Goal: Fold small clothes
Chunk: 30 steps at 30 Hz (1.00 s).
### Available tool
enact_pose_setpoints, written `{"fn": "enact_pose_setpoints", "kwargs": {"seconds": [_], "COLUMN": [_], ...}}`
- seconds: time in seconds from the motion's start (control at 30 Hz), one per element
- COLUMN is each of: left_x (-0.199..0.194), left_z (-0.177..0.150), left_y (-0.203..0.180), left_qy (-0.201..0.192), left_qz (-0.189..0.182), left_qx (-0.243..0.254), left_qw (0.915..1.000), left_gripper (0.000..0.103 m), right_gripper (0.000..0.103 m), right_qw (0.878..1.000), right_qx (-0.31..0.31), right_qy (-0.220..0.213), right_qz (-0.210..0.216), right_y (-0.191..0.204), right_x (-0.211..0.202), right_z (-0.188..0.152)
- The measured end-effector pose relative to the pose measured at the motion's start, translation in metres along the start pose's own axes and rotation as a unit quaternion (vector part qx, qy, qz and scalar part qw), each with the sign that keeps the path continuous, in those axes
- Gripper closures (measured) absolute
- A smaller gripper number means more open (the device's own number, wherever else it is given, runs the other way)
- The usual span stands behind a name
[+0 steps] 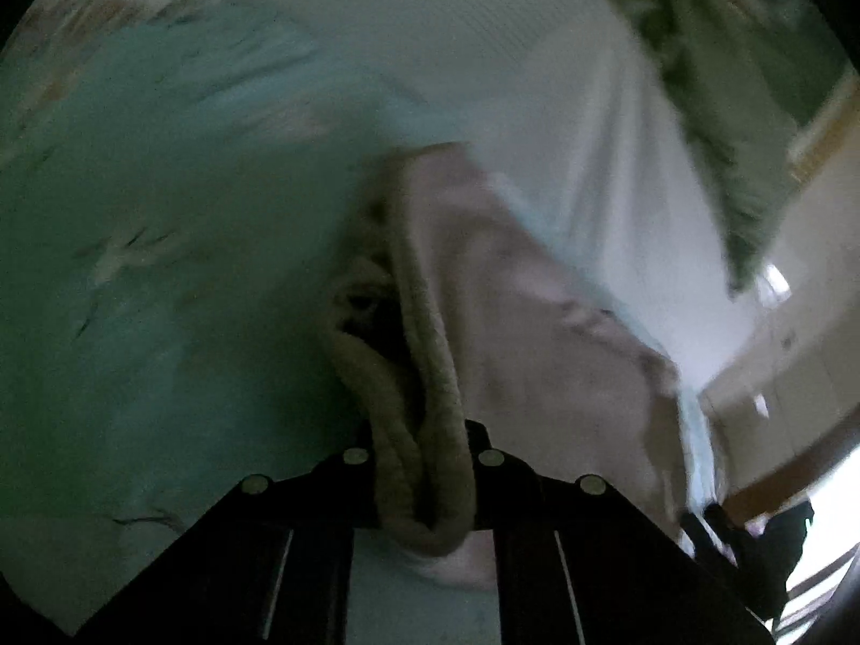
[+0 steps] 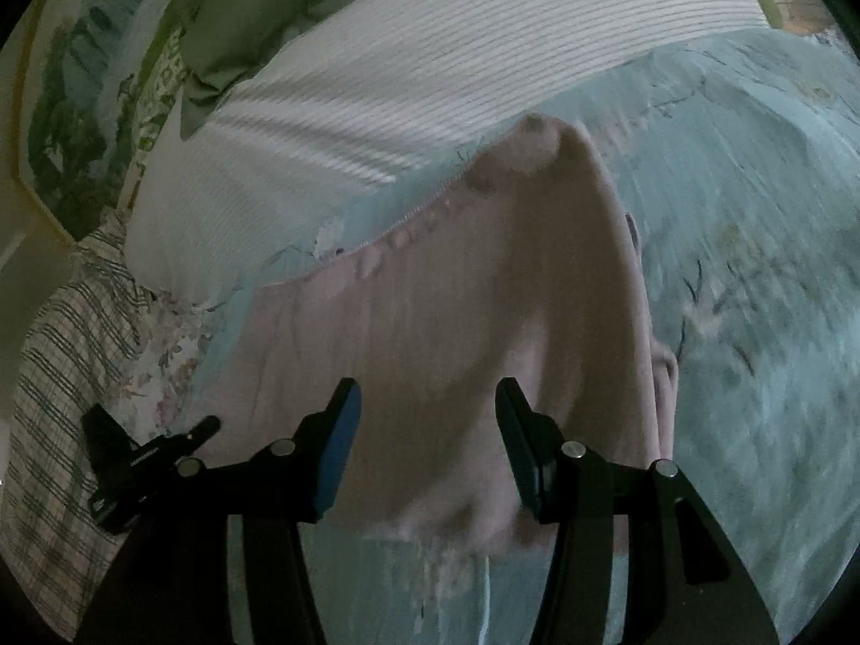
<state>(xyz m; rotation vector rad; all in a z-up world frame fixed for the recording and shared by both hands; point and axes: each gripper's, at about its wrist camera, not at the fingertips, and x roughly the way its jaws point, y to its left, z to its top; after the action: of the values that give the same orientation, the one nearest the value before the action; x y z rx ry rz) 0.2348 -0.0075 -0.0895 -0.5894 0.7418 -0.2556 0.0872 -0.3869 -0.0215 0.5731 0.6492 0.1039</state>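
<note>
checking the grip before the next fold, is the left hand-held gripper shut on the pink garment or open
Shut: the left hand-held gripper pinches the pink garment by its thick ribbed hem, bunched between the jaws.

Pale pink garment (image 2: 457, 333) on a teal printed bedspread (image 2: 752, 269); white ribbed pillow (image 2: 403, 80); green cushion (image 2: 252, 16); plaid cloth (image 2: 64, 355).

This is a bedroom in a home. The work surface is a bed spread with a pale teal printed cover (image 2: 752, 247). Beyond that cover lies a white ribbed blanket (image 2: 419, 70), and past the blanket rest an olive-green pillow (image 2: 252, 16) and leaf-patterned bedding (image 2: 70, 107). Beside the cover's near left edge sits a green-and-white checked cloth (image 2: 59, 376).
</note>
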Motion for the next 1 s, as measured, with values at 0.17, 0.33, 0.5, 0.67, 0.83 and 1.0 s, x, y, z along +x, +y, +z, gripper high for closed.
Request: {"fn": "enact_pose_setpoints", "kwargs": {"seconds": [0.17, 0.33, 0.5, 0.67, 0.83, 1.0], "left_x": [0.003, 0.033, 0.069, 0.069, 0.06, 0.054], "left_z": [-0.009, -0.05, -0.087, -0.095, -0.09, -0.097], "left_y": [-0.078, -0.147, -0.164, -0.161, -0.156, -0.158], "left_qy": [0.0, 0.019, 0.069, 0.078, 0.075, 0.081], "left_qz": [-0.031, -0.041, -0.034, -0.04, -0.053, -0.044], "left_qx": [0.108, 0.212, 0.251, 0.252, 0.242, 0.261], "left_qw": [0.9937, 0.9762, 0.9648, 0.9636, 0.9659, 0.961], "left_gripper": [0.095, 0.095, 0.095, 0.096, 0.096, 0.096], "right_gripper": [0.049, 0.049, 0.036, 0.036, 0.036, 0.086], "right_qw": [1.0, 0.998, 0.994, 0.991, 0.99, 0.993], "right_qx": [0.002, 0.009, 0.011, -0.008, -0.001, -0.023], "right_qy": [0.011, 0.038, 0.076, 0.115, 0.119, 0.11], "right_qz": [0.016, 0.056, 0.073, 0.06, 0.069, 0.039], "right_y": [-0.004, -0.003, 0.004, 0.017, 0.025, 0.036], "right_x": [0.009, 0.029, 0.063, 0.109, 0.146, 0.173], "right_z": [0.023, 0.038, 0.041, 0.049, 0.064, 0.083]}}
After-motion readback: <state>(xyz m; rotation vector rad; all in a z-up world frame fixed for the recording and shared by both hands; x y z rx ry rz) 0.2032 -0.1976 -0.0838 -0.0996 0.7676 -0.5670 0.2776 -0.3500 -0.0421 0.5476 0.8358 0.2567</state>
